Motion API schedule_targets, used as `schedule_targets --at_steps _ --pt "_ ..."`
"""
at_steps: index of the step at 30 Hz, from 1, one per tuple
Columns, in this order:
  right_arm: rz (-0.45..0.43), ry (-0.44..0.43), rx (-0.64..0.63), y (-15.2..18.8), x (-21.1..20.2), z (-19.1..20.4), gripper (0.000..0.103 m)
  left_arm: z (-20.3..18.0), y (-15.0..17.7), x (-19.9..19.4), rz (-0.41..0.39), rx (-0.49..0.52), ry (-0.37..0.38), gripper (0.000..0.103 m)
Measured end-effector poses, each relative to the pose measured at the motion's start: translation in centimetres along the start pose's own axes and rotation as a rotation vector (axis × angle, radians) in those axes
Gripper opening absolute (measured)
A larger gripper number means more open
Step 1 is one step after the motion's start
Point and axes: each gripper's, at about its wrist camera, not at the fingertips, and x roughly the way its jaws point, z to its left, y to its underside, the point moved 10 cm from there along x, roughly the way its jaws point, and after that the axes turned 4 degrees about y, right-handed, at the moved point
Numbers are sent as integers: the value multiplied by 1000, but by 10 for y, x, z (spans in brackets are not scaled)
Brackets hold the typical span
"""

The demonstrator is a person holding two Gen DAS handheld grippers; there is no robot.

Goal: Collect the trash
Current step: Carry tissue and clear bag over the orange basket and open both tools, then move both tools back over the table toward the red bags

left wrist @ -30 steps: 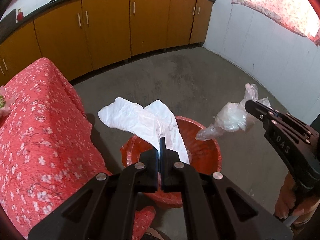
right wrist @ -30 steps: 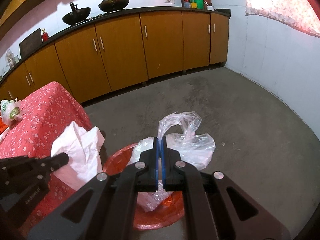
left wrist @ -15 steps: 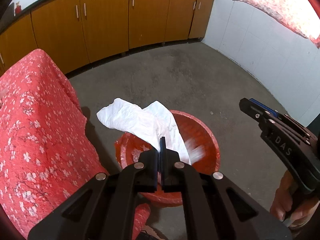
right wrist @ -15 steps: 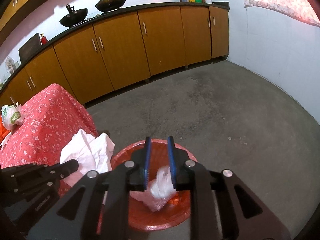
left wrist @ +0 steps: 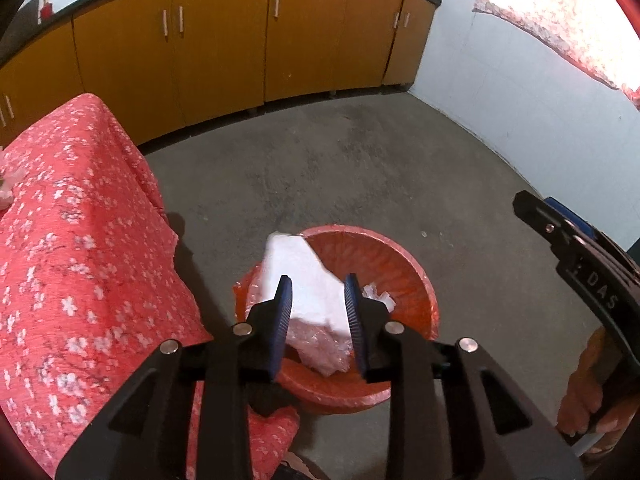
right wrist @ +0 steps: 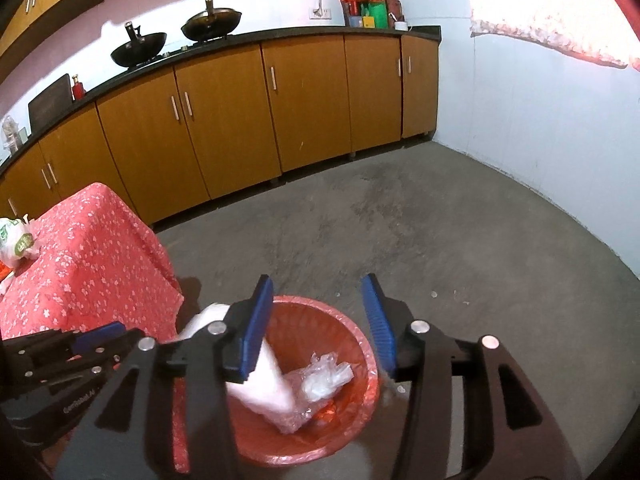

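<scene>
where right view shows woks (right wrist: pixel 176 38), left crops them.

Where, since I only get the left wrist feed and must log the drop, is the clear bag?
Observer: The clear bag lies crumpled inside the bin, right of the white sheet.
Operator: Is the right gripper free?
Observer: Yes. The right gripper has its jaws opening, with nothing between them.
Operator: Any more trash on the table?
Observer: Possibly. A green-print bag sits on the table, near its far left edge.
</scene>
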Motion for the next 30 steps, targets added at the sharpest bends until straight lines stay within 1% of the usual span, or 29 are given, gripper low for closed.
schedule_targets --at_steps 4,6,7,9,10,11,12,14,16,20,24,25,26,28,29,30 --pt "-8 21 -30 -3 -8 6 65 13 -2 -16 -26 -38 -15 28" --pt "2 36 -45 -7 -11 12 76 21 -2 -27 -44 -57 -26 28" --pt "8 37 -61 -9 -13 18 78 25 -3 -32 -50 -62 -33 28" --pt "19 49 -101 -12 -16 29 91 35 -2 -45 -67 -68 -50 28" --pt "25 40 -124 -14 -19 39 93 43 -1 -54 -78 -71 -66 28" --pt "28 30 -138 -16 -21 46 97 51 0 -62 -88 -74 -81 30" --pt "28 25 -158 -20 -25 58 99 61 0 -70 -99 -79 -98 35" --pt "16 9 -200 -30 -35 87 99 87 3 -91 -128 -103 -138 39" --pt "4 -17 -237 -36 -42 112 99 113 5 -111 -151 -136 -168 39" --pt "-57 -78 -304 -52 -62 178 99 178 13 -156 -203 -200 -267 41" --pt "-150 -241 -328 -66 -82 254 98 244 27 -195 -231 -254 -381 42" --pt "-173 -281 -328 -67 -87 269 98 267 33 -207 -239 -274 -415 42" --pt "-193 -300 -339 -69 -91 288 98 284 38 -218 -248 -293 -444 42" --pt "-157 -289 -423 -63 -89 320 98 312 49 -240 -271 -320 -494 44" --pt "-149 -285 -443 -61 -89 336 98 327 53 -251 -286 -329 -524 46" --pt "-149 -292 -436 -59 -89 347 98 344 58 -263 -306 -335 -564 48"
